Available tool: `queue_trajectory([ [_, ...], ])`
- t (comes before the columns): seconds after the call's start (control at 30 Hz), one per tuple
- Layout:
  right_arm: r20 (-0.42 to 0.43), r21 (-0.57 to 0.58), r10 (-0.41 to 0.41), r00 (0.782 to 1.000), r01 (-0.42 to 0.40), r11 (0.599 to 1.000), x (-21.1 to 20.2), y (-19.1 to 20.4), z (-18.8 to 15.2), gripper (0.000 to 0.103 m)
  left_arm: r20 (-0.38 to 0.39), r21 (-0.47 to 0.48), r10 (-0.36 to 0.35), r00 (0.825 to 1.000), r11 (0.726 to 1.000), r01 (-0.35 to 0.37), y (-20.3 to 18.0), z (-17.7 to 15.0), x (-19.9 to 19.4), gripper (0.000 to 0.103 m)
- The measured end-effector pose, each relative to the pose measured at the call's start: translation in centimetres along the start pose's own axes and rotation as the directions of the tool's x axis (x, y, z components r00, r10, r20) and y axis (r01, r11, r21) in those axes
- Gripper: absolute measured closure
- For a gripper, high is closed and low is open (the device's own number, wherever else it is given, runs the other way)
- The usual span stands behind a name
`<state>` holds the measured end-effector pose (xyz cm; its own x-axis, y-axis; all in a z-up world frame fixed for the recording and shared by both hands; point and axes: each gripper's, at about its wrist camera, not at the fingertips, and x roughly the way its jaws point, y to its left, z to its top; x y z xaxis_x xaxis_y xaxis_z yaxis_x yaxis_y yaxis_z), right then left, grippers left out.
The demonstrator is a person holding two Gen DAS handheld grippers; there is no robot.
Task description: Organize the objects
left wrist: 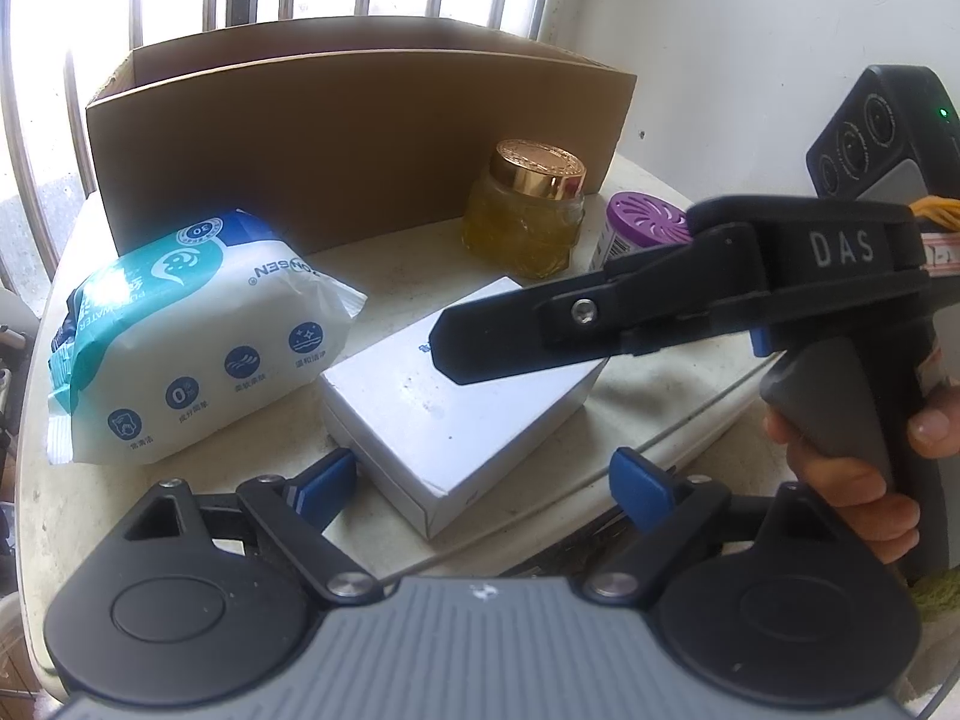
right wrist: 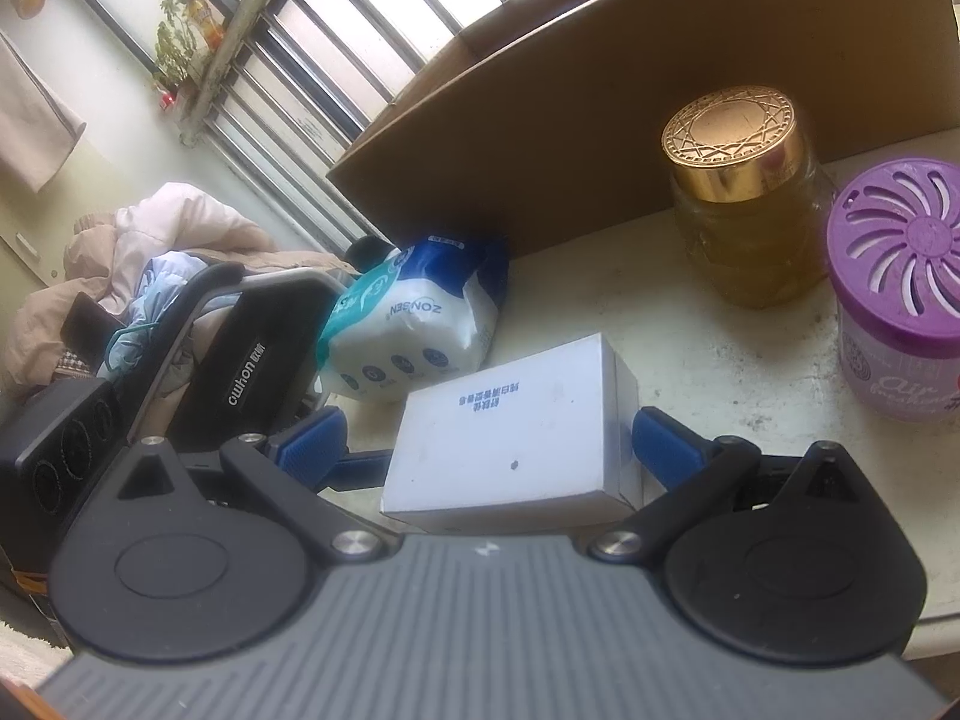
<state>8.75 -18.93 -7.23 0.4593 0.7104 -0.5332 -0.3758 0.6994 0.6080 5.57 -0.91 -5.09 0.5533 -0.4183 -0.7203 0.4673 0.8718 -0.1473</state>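
Blue pads of my left tool sit closest to me. They stand wide apart. One corner of the white box pokes in between them, but I see no pad pressing on it, so this tool is open.

My right tool comes in from the other side. Its pads stand on either side of the same white box. One pad looks right at the box's side and the other shows a gap, so I judge it open and not squeezing.

I think both tools are here because the white box is the next thing to tidy. It lies flat on the tabletop, just beside the pack of wipes. The big cardboard box stands behind, with its top open. I guess things should go in there.

From the left view I can see the hand that holds the right tool, and one black finger of that tool above the white box. From the right view I can see all of the purple air freshener next to the gold-lid jar. The left view hides most of it.
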Motion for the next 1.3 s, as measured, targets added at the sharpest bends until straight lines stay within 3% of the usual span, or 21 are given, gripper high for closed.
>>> queue_trajectory([
  [1.3, 0.009, 0.007, -0.001, 1.000, 0.001, 1.000, 0.33, 0.02, -0.03, 0.000, -0.002, 0.002, 0.001, 1.000, 1.000, -0.001, 0.23, -0.03, 0.66, 0.011],
])
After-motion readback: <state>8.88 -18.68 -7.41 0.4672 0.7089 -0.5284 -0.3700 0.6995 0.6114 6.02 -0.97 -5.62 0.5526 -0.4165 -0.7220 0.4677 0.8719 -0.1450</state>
